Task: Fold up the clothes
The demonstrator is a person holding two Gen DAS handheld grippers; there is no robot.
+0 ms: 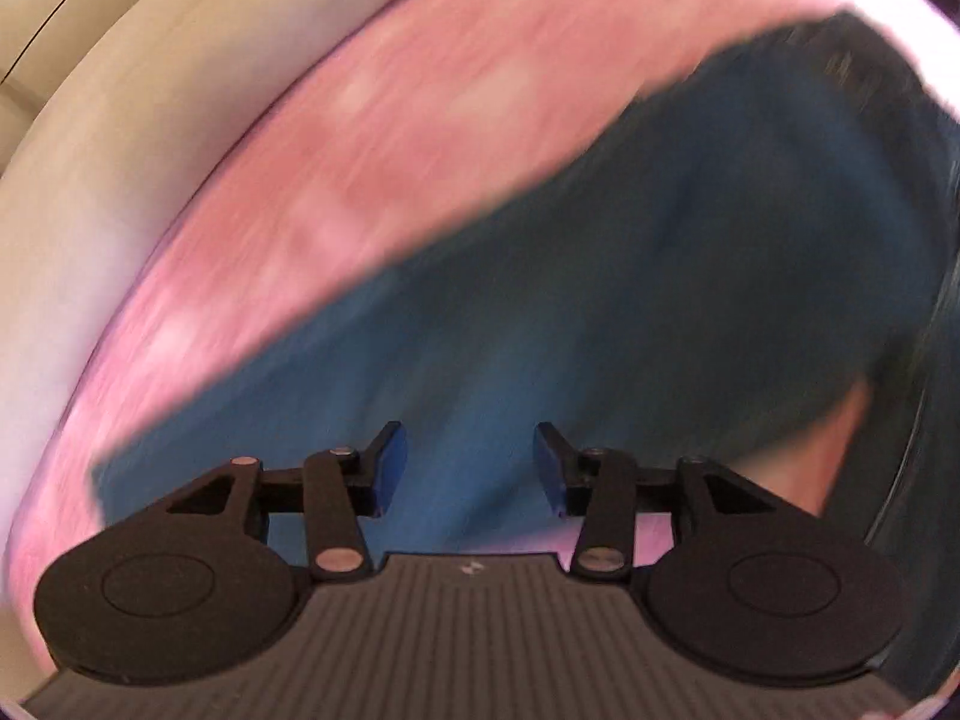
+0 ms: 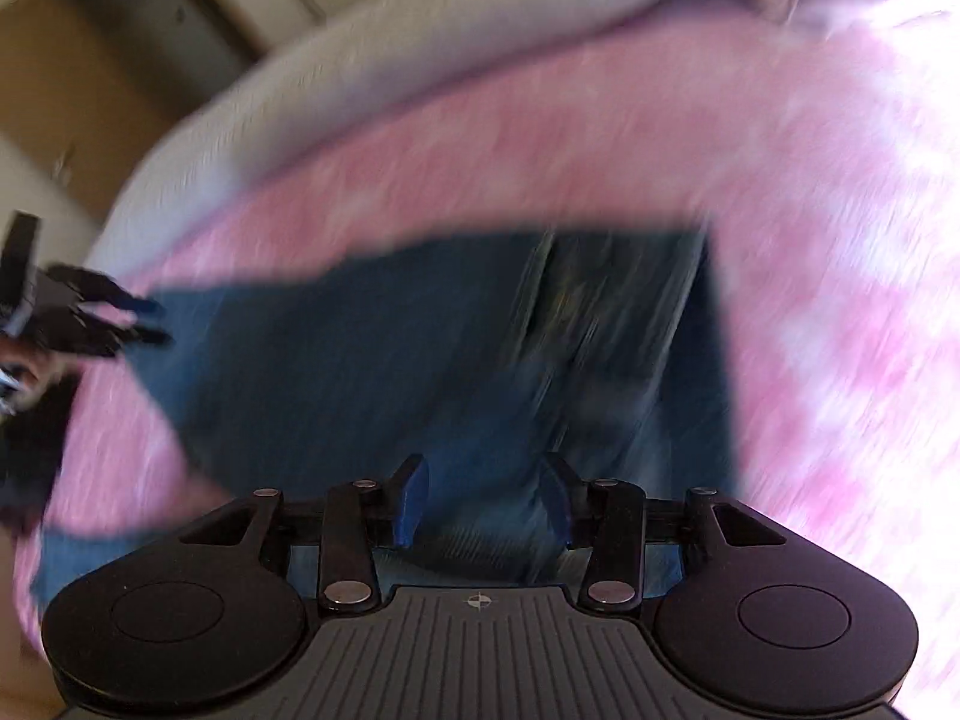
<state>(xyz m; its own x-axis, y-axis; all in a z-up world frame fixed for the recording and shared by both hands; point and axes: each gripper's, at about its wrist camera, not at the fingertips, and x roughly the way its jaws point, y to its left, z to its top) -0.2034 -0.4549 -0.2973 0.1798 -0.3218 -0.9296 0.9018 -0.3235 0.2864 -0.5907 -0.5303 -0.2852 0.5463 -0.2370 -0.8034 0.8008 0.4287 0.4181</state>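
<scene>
Jeans (image 2: pixel 420 354): blue denim, lying flat on the pink blanket (image 2: pixel 810 240); in the right wrist view a seam and a paler, worn strip run down the middle toward the camera (motion blur hides finer detail).
Jeans, left wrist view (image 1: pixel 600 300): the cloth fills the centre and right of the frame, its long upper edge running diagonally from lower left to upper right, with a darker end at the upper right.
Right gripper (image 2: pixel 483 501): above the near part of the jeans, its 2 blue-padded fingers (image 2: pixel 411 501) spread apart with a plain gap between them; nothing is pinched, and denim shows through the gap. Whether the pads touch the cloth cannot be told.
Left gripper (image 1: pixel 471 468): also over the jeans, fingers (image 1: pixel 387 468) parted about as wide, holding nothing; blue cloth shows between them.
Left gripper, right wrist view (image 2: pixel 90 318): at the far left edge, beside the left corner of the jeans, too blurred to read its fingers.
Blanket: mottled pink and white, under the jeans on every visible side; in the left wrist view (image 1: pixel 390 138) it forms a broad band above the denim.
Bedding (image 2: pixel 360 72): pale grey-white cloth beyond the blanket, toward the top of the right wrist view.
Background: beige panels (image 2: pixel 72 78) at the upper left, blurred.
</scene>
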